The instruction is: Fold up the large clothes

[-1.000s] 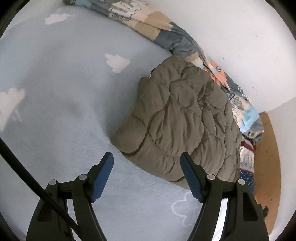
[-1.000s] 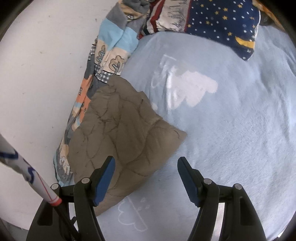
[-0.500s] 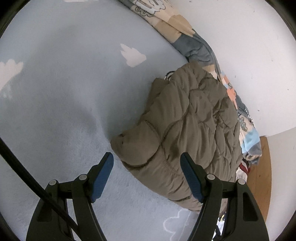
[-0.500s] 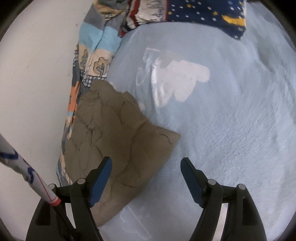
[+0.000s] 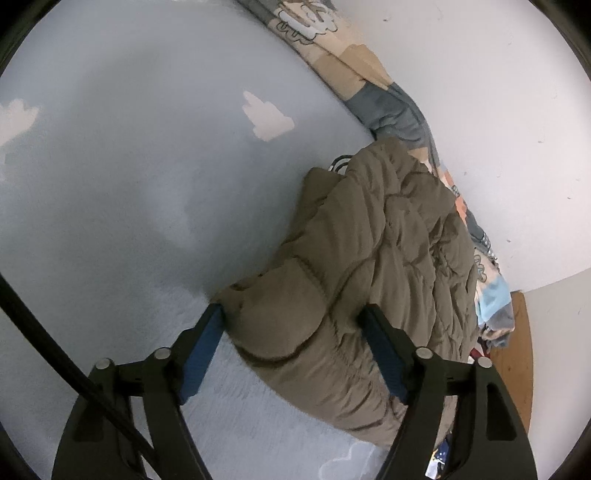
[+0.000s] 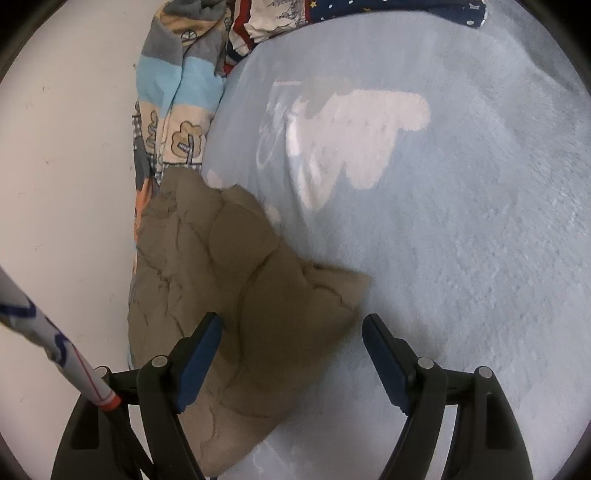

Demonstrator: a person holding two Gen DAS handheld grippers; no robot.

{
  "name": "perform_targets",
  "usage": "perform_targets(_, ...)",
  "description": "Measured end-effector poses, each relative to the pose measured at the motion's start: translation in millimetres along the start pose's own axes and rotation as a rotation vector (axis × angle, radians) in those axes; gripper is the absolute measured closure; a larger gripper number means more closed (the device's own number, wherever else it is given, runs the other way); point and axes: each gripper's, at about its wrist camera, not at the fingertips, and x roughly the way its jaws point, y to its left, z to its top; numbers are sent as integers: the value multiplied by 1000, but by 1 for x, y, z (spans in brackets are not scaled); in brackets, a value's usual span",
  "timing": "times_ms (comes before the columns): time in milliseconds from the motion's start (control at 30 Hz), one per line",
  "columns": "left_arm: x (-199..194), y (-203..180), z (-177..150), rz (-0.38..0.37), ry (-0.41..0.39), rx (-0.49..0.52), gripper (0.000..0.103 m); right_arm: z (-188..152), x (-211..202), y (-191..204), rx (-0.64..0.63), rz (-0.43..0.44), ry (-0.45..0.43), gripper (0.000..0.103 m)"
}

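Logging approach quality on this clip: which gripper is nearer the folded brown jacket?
Left. The left gripper has its open jaws straddling a corner of the brown jacket. The right gripper is open above the jacket's opposite corner, apparently not touching.

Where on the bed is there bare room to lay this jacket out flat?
Bare light-blue cloud-print blanket lies open right of the folded olive quilted jacket, up to the navy star-print pillow. More lies left of it in the left view. The wall side is crowded: a patchwork quilt is bunched along the jacket's far edge.
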Motion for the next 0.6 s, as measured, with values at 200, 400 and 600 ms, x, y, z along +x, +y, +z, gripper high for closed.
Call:
perform_targets(200,12,-4,1,17,-32,47,18,12,23,-7,10,39,6,15)
perform_targets(400,13,-34,1,126,-63,239,38,12,25,20,-147,-45,-6,58)
perform_targets(600,11,-68,-10,276,-111,468,51,-12,18,65,-436,-252,-85,69)
